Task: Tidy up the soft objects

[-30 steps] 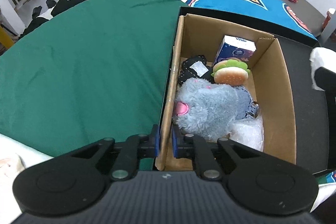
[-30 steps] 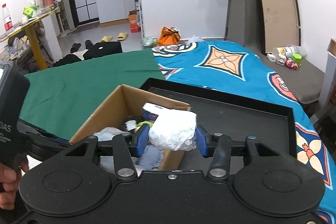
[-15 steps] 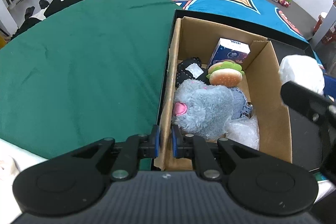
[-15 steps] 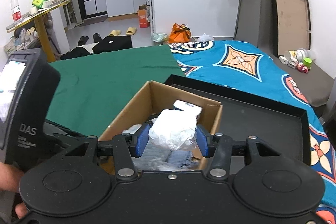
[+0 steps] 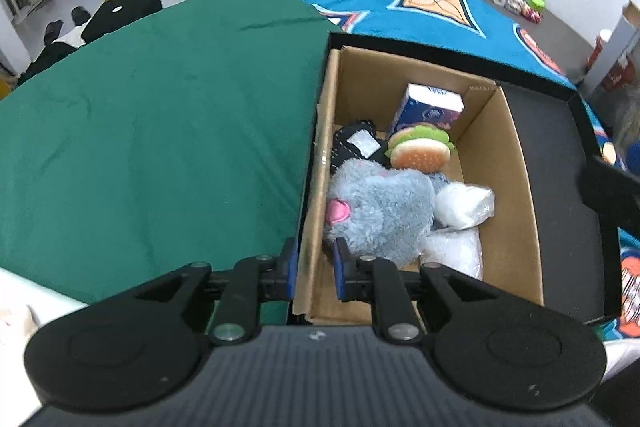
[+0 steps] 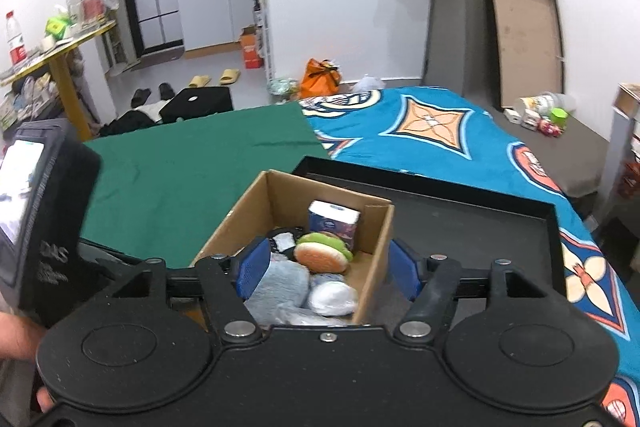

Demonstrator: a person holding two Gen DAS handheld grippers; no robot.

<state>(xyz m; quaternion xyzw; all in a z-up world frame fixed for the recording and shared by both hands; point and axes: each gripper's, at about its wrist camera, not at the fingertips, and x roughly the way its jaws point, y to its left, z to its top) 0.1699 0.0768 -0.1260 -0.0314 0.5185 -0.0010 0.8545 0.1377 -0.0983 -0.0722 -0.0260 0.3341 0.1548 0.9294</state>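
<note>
Straddling the cardboard box's (image 5: 516, 163) left wall, your left hand-held gripper (image 5: 315, 273) has just loosened, no longer pinching. Inside: grey plush (image 5: 384, 215), burger toy (image 5: 420, 153), tissue pack (image 5: 428, 107), white bag (image 5: 464, 205). Your right hand-held gripper (image 6: 326, 269) has just opened, empty, above them.
</note>
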